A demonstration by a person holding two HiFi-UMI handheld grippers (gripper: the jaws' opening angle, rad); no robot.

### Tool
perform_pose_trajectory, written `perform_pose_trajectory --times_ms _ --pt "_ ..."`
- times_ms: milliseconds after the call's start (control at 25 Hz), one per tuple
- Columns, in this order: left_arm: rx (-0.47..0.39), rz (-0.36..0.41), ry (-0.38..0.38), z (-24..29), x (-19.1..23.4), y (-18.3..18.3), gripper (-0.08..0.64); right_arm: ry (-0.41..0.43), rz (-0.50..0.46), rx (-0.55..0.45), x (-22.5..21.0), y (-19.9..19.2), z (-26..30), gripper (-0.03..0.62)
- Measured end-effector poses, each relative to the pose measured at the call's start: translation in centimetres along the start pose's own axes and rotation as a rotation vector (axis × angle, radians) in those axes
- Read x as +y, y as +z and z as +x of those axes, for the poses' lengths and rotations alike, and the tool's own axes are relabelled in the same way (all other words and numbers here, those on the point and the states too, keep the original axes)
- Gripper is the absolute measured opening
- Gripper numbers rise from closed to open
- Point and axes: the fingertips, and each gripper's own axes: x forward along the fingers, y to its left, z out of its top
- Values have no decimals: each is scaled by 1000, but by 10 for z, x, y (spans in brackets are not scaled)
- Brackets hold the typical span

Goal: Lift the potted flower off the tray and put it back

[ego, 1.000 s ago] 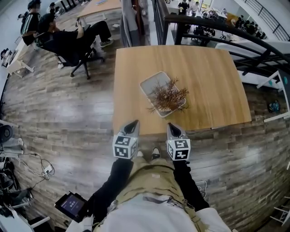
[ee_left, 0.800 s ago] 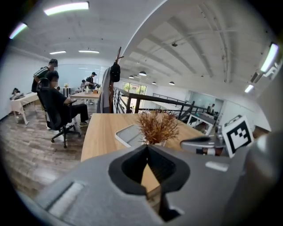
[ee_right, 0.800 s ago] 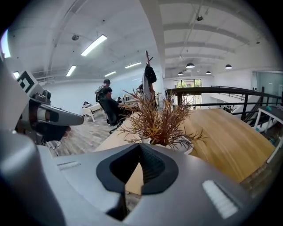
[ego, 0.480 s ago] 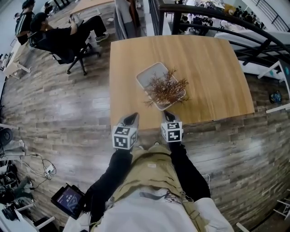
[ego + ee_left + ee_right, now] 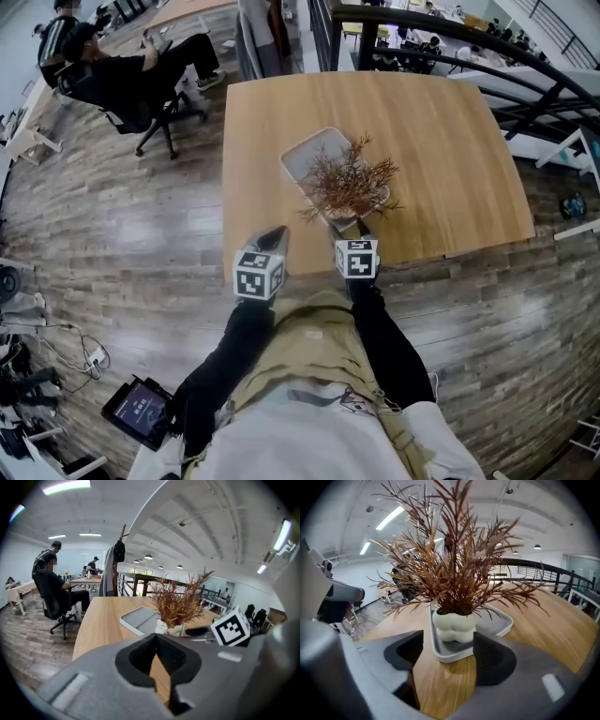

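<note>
The potted flower, reddish-brown dried sprigs in a lumpy white pot, stands on the near end of a grey tray on the wooden table. My right gripper sits at the tray's near corner. Its jaws have just been opening and now stand open; in the right gripper view the tray rim lies between the pads, with the pot just beyond them, untouched. My left gripper hovers shut over the table's near edge, left of the tray and plant.
A person sits in an office chair at desks to the far left. A dark railing runs behind the table. The table's near edge is just in front of my legs. A tablet lies on the plank floor, lower left.
Both grippers have moved forward and down to the table. The right one reached the tray's near corner and its jaws went from shut to open; the left stayed shut.
</note>
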Motion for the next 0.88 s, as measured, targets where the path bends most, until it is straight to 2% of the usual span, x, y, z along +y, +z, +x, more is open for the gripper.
perform_pose_trajectory --times_ms 40,280,360,880 --pt "-1 5 0 1 2 -2 2 -11 11 -1 -3 -2 4 349" --pt "-14 39 -1 7 12 -5 2 -26 22 -30 -11 6 27 413" --pt "-22 46 0 6 14 -4 2 -26 17 -28 -11 9 34 465" --pt "-43 41 46 -2 44 -12 2 -40 7 -59 -11 26 65 483"
